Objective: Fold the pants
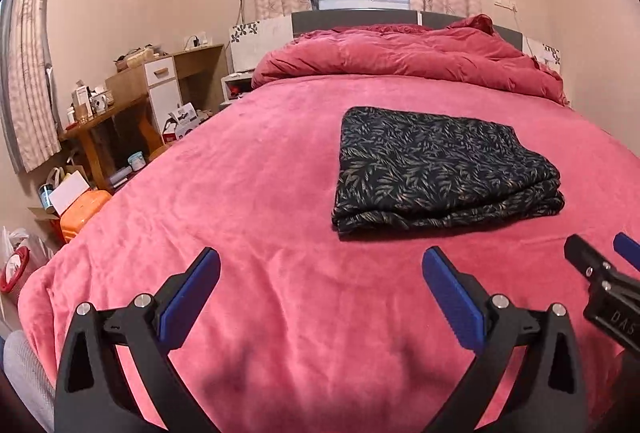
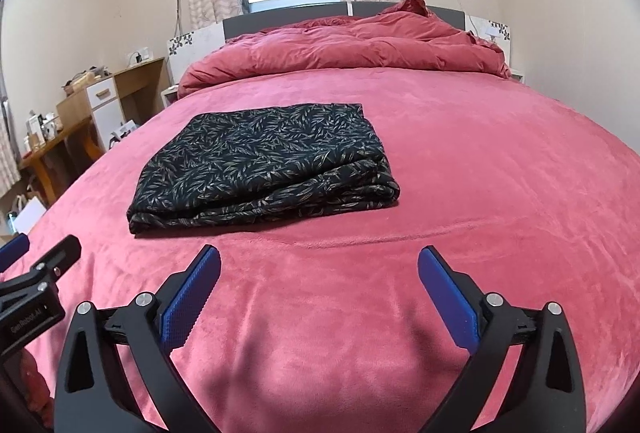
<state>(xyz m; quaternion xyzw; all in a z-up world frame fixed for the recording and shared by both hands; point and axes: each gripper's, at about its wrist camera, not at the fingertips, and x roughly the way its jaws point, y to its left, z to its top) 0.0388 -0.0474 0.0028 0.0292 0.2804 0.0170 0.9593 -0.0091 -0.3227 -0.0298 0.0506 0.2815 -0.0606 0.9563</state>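
The pants (image 1: 440,169) are dark with a pale leaf print. They lie folded into a flat stack of layers on the pink bed cover, and also show in the right wrist view (image 2: 264,165). My left gripper (image 1: 320,261) is open and empty, short of the stack and to its left. My right gripper (image 2: 319,260) is open and empty, short of the stack and to its right. Each gripper's fingers show at the edge of the other's view: the right one (image 1: 600,261), the left one (image 2: 44,253).
The pink bed cover (image 1: 260,193) spreads all round the stack. A bunched red duvet (image 1: 400,57) lies at the headboard. Left of the bed stand a cluttered wooden desk (image 1: 104,113), a white cabinet and an orange box (image 1: 84,209).
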